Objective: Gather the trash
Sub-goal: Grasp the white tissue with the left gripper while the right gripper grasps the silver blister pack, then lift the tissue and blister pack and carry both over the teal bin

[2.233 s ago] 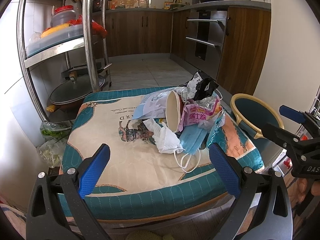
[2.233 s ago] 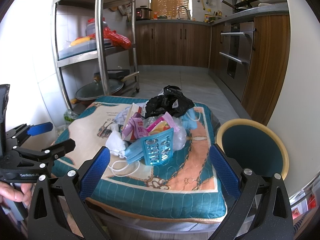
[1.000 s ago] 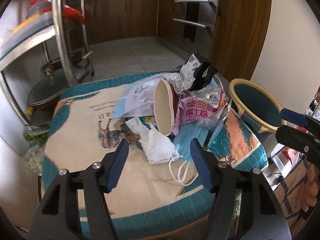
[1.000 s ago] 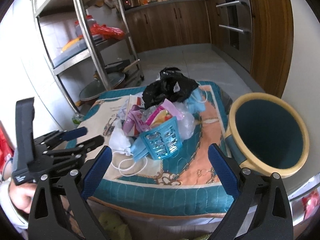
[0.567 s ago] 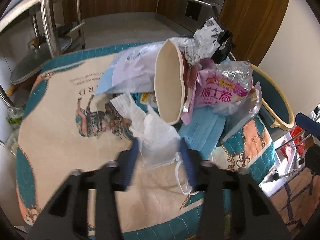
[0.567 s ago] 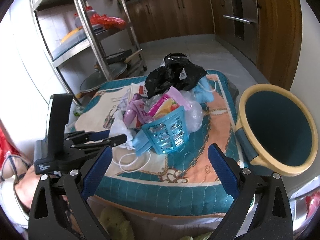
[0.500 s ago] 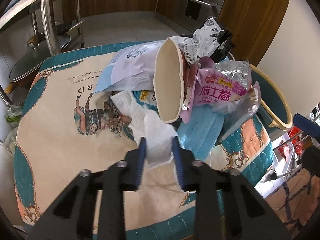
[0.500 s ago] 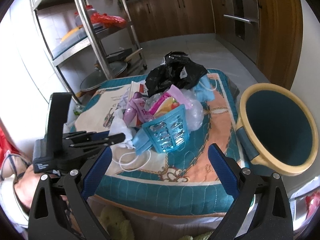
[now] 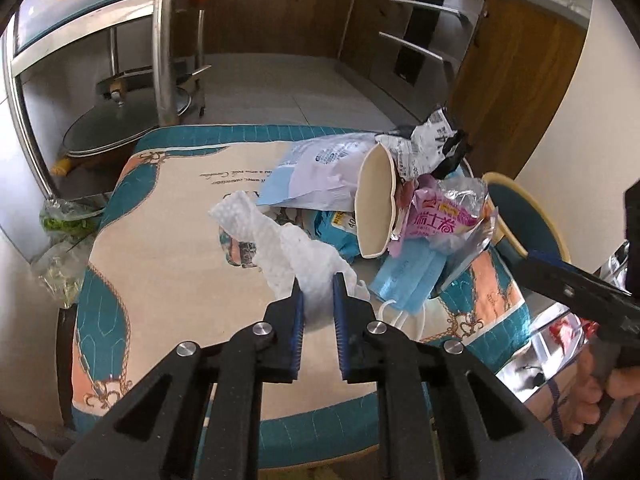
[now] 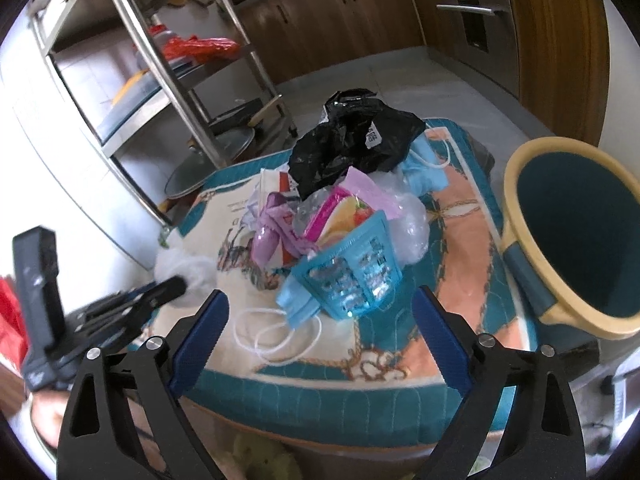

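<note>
- Left wrist view: the left gripper [image 9: 317, 294] is clenched on a crumpled white tissue [image 9: 280, 248], low centre of frame; the tissue is dimpled, twisted into a long strip, and runs from between the blue pads up toward centre left.
- Tissue sits raised above the patterned table cover [image 9: 160, 264], just left of the trash pile.
- Pile, right of centre: a cream paper cup [image 9: 374, 208] on its side with the mouth facing the camera, a pink snack wrapper [image 9: 440, 220] touching its right side, a blue face mask [image 9: 408, 276] below it, and a pale blue-and-white pouch [image 9: 316, 176] to its upper left.
- A teal bin with a yellow rim [image 9: 520, 216] stands at the table's right edge.
- Right wrist view: the right gripper [image 10: 320, 338] is released, jaws wide apart, at the bottom of frame, near the pile but touching none of it.
- A black plastic bag [image 10: 352, 144] tops the pile, upper centre; a blue blister pack [image 10: 352, 276] leans at its near side.
- The tissue shows blurred at centre left.
</note>
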Available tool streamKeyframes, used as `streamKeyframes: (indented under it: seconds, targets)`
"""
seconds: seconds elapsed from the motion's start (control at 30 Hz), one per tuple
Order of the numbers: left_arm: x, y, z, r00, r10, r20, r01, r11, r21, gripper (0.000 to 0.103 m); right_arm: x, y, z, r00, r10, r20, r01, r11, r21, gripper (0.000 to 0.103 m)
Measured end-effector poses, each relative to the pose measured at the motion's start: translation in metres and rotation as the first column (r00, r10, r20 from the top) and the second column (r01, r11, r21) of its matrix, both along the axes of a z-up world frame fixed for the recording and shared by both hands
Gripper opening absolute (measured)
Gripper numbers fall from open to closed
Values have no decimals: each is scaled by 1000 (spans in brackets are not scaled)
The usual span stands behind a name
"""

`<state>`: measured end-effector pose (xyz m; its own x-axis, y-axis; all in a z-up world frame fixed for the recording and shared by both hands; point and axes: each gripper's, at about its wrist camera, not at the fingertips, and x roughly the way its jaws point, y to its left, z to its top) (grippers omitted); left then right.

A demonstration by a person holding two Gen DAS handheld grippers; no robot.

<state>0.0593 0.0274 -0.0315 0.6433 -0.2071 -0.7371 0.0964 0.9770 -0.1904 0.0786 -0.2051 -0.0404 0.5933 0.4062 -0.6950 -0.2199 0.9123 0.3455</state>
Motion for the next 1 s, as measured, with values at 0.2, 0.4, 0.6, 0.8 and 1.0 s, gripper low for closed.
streamKeyframes:
  seconds: [0.2,0.4,0.6,0.8,1.0]
  targets:
    - [-1,-9,0,999,-38,14,38,999,33,13,24,13,-10,999,-38,6,38,997,-62,92]
    - [-3,-15,1,998,-64,28,63,997,42,13,33,3,-27,995,-79,-66,75,995,-65,61]
    - [-3,-16,3,997,-70,32,69,997,28,13,24,-19,-34,983,-120,-141,119,993,-16,28]
    - [-3,-22,6,995,-86,41,85,996,25,13,24,-45,-45,960,-182,-212,195,980,46,23]
    - [-4,-26,7,994,-101,41,100,995,28,13,23,-69,-53,930,-251,-268,293,947,131,41]
